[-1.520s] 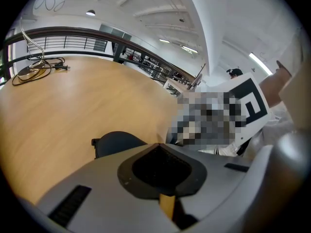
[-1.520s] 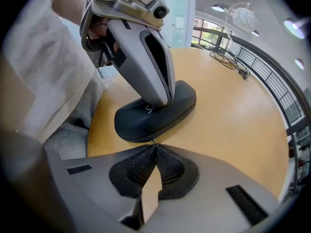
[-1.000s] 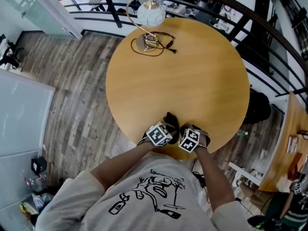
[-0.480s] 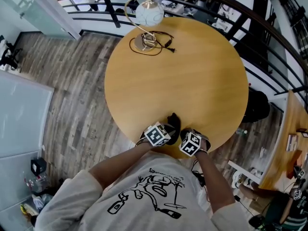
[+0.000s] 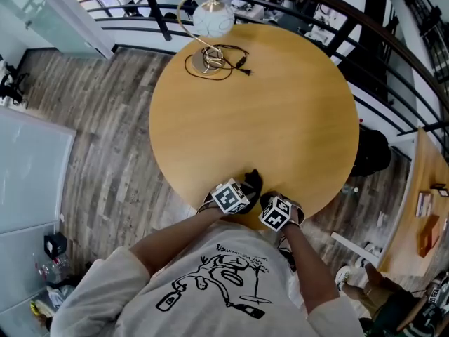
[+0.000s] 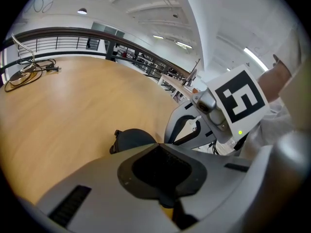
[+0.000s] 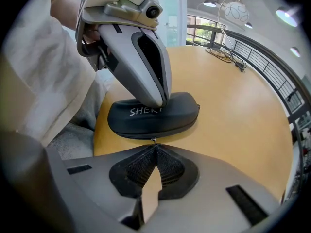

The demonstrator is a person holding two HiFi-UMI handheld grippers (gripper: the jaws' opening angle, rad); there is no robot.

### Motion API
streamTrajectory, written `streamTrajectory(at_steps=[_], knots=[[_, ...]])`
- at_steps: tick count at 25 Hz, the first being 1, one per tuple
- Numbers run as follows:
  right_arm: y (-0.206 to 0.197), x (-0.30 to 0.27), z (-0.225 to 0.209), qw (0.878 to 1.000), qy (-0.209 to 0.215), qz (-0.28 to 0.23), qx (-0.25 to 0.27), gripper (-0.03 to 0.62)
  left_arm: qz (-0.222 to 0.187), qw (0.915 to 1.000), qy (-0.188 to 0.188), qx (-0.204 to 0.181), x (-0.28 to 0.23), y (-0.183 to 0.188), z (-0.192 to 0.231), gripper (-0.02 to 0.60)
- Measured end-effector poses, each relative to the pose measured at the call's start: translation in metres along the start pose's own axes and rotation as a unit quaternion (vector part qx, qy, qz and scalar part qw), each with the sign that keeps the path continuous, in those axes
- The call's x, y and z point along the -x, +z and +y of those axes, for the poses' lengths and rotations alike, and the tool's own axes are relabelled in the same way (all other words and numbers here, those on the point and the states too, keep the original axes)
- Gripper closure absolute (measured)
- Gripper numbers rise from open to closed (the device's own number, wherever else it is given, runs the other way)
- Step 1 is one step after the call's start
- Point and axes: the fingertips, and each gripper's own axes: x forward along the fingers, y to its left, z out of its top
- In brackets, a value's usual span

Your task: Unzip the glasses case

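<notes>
A black glasses case (image 7: 153, 116) with white lettering lies near the front edge of the round wooden table (image 5: 266, 111); in the head view the case (image 5: 251, 182) shows just past the two marker cubes. My left gripper (image 7: 159, 101) comes down from above, jaws shut, with its tip resting on top of the case. My right gripper (image 7: 155, 147) is level with the case's near side, shut on the small metal zipper pull (image 7: 154, 141). In the left gripper view, part of the case (image 6: 132, 139) shows beyond the shut pads (image 6: 160, 166).
A lamp with a white globe (image 5: 212, 17) and a looped black cable (image 5: 217, 63) stand at the table's far side. A dark railing (image 5: 393, 55) curves behind the table. The table's edge runs just below the case, with wood floor beneath.
Both grippers stay at the case. The right gripper has eased slightly toward the person, and the head view has shifted a little.
</notes>
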Motion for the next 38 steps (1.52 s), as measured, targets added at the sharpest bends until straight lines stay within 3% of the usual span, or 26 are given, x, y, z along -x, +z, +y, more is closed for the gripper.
streamTrajectory(at_steps=[16,21,25,38], knots=[[0.005,0.003,-0.038,0.999,-0.027,0.010,0.039,0.571,0.003,1.0000,-0.001,0.000,-0.001,0.001,0.000,0.575],[0.011,0.008,-0.068,0.998,-0.046,0.012,0.041,0.572,0.005,1.0000,-0.003,0.000,-0.002,0.001,-0.001,0.575],[0.017,0.011,-0.076,0.998,-0.030,0.012,0.051,0.572,0.004,1.0000,-0.006,0.004,-0.002,0.001,0.000,0.575],[0.007,-0.005,-0.025,0.996,0.067,0.008,0.053,0.557,0.005,0.9999,-0.013,0.008,-0.001,0.000,0.000,0.575]])
